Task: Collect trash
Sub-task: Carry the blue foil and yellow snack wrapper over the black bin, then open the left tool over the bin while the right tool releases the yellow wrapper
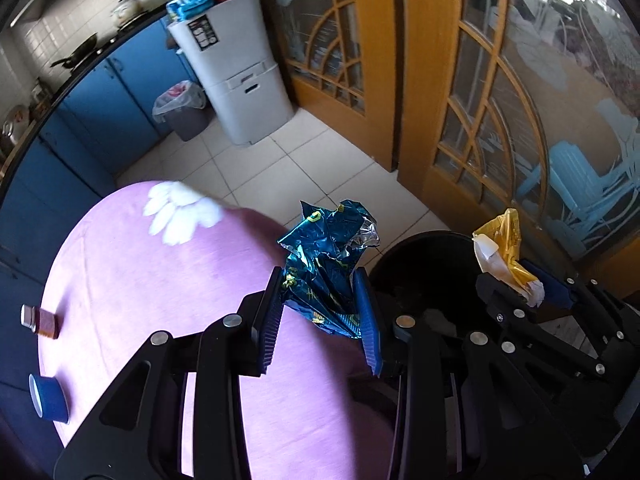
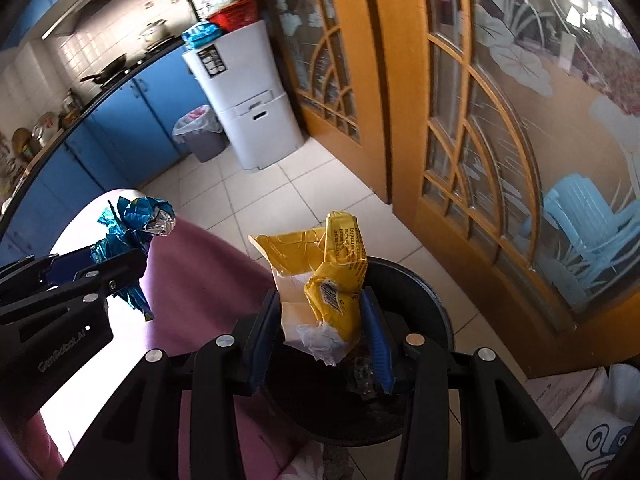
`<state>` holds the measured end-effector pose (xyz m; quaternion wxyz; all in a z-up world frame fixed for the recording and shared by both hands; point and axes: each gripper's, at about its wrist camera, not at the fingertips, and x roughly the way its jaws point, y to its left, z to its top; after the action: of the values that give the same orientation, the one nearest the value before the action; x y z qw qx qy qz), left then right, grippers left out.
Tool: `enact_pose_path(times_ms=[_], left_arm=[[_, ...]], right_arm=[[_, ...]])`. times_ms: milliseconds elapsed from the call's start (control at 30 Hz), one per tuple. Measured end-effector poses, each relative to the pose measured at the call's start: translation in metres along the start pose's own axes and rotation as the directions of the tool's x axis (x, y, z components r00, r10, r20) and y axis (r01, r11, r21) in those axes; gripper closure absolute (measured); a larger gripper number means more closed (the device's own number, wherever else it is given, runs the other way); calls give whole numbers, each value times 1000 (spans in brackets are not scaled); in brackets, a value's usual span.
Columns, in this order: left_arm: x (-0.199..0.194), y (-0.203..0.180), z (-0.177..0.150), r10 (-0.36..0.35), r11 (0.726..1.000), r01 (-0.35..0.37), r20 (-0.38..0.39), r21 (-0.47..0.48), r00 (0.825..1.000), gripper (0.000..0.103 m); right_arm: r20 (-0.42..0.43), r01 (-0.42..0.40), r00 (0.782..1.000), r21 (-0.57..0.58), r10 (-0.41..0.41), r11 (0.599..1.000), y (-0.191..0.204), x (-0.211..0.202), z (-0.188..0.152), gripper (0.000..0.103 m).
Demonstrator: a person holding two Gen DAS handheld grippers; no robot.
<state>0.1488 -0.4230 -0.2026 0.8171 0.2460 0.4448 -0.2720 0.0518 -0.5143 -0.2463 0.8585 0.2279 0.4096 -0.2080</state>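
A crumpled blue foil wrapper (image 1: 326, 264) is pinched in my left gripper (image 1: 320, 292), which hangs over the right edge of the pink table (image 1: 140, 280). My right gripper (image 2: 320, 312) is shut on a crumpled yellow and white wrapper (image 2: 332, 276) directly above the round black bin (image 2: 424, 304). In the left wrist view the bin (image 1: 432, 264) lies just right of the blue wrapper, with the right gripper (image 1: 524, 288) and its yellow wrapper (image 1: 500, 248) over its far side. In the right wrist view the left gripper (image 2: 100, 268) and blue wrapper (image 2: 136, 220) appear to the left.
On the table's left side lie a small brown bottle (image 1: 40, 322) and a blue roll of tape (image 1: 48, 398). Across the tiled floor stand a white storage unit (image 1: 236, 68) and a lined grey waste bin (image 1: 182, 110). Wooden glass doors (image 1: 480, 120) rise behind the black bin.
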Motion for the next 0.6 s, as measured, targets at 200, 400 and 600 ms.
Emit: enact_pose_path(times_ms=[200, 400, 600], left_arm=[[14, -21, 6, -15, 999, 16, -28, 28, 999, 65], [25, -36, 11, -34, 998, 37, -61, 46, 998, 52], [22, -43, 10, -20, 998, 22, -31, 62, 999, 21]], right_arm=[[-18, 27, 999, 28, -27, 999, -17, 10, 1, 62], [-40, 52, 998, 50, -50, 997, -34, 18, 0, 61], [-77, 42, 996, 60, -37, 997, -41, 25, -3, 47]])
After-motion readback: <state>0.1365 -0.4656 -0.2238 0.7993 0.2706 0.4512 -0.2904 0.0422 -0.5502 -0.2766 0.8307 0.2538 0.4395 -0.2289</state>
